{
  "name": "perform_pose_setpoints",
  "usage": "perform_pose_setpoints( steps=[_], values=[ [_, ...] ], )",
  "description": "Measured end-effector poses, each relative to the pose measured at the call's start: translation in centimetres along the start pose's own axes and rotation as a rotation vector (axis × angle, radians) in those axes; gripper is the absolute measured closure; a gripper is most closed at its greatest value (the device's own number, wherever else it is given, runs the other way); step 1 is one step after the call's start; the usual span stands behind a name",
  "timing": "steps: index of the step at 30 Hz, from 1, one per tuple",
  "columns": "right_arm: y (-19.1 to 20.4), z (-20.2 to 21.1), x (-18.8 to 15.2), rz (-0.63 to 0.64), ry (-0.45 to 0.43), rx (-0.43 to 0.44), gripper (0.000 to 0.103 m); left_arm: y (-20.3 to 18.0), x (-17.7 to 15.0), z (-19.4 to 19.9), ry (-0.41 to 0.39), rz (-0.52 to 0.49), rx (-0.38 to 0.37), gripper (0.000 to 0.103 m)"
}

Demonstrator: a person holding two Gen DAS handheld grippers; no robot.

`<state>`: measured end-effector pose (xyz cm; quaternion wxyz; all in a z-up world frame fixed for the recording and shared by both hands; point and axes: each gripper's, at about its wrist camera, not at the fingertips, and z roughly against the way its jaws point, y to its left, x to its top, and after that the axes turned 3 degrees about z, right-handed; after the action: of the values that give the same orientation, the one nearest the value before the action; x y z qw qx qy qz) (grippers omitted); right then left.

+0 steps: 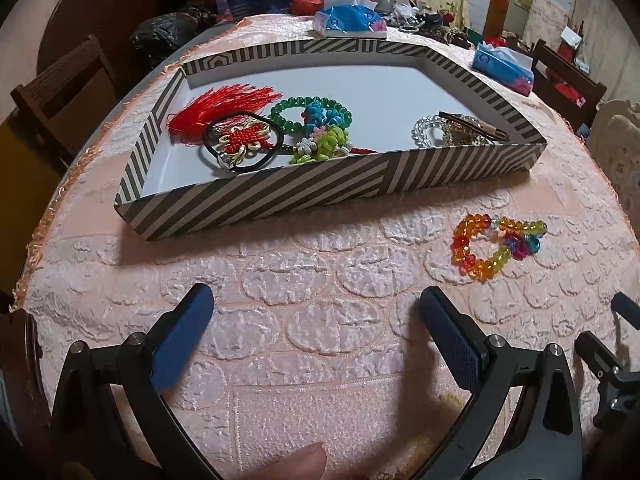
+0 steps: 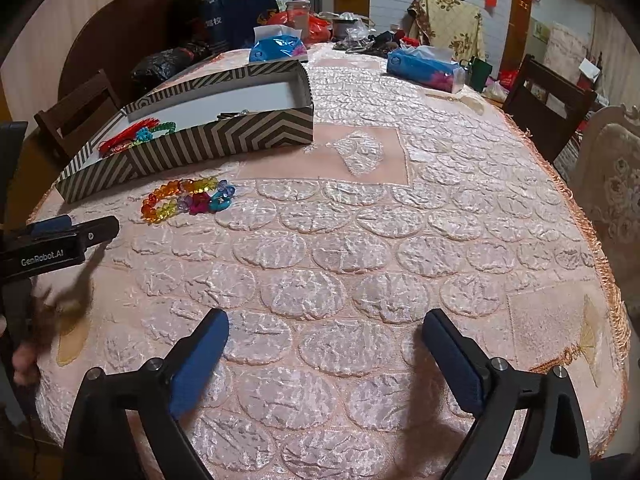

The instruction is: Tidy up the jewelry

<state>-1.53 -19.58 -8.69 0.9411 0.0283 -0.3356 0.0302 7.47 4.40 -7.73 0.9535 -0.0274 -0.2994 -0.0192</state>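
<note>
A striped shallow box (image 1: 256,196) (image 2: 224,136) lies on the pink tablecloth. Inside it are a red tassel knot (image 1: 224,112), a black hair tie (image 1: 240,160), a green bead bracelet (image 1: 288,108), a blue and lime knotted piece (image 1: 324,136), a clear bead bracelet (image 1: 428,130) and a hair clip (image 1: 472,124). A multicoloured bead bracelet (image 1: 496,246) (image 2: 188,200) rests on the cloth outside the box. My left gripper (image 1: 316,308) is open over bare cloth, near the box's front wall. My right gripper (image 2: 326,328) is open too, with nothing between its fingers.
Two blue tissue packs (image 1: 352,20) (image 2: 424,68) lie behind the box, with bags and clutter at the table's far end. Dark wooden chairs (image 2: 548,96) and a pale upholstered chair (image 2: 612,184) stand at the table's rim. Part of the left gripper (image 2: 60,244) shows in the right wrist view.
</note>
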Motion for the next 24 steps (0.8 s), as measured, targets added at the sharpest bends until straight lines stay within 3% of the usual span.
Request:
perform_pose_setpoints(
  steps=[12,19,21,24],
  values=[
    [0.0,-0.1,-0.2,-0.003,0.01,-0.002,0.004,0.0,0.0,0.2,0.024,0.005,0.005,0.0],
    [-0.3,0.1,0.0,-0.013,0.016,-0.02,0.004,-1.2,0.6,3.2,-0.006,-0.01,-0.008,0.0],
    [-0.9,0.9,0.3,-0.037,-0.007,-0.033,0.005,-1.4,0.6,4.0,-0.013,-0.008,0.003,0.0],
    [-2.1,3.4,1.2,-0.086,-0.11,-0.011,0.005,-1.2,0.7,4.5,-0.01,0.003,0.006,0.0]
  ],
)
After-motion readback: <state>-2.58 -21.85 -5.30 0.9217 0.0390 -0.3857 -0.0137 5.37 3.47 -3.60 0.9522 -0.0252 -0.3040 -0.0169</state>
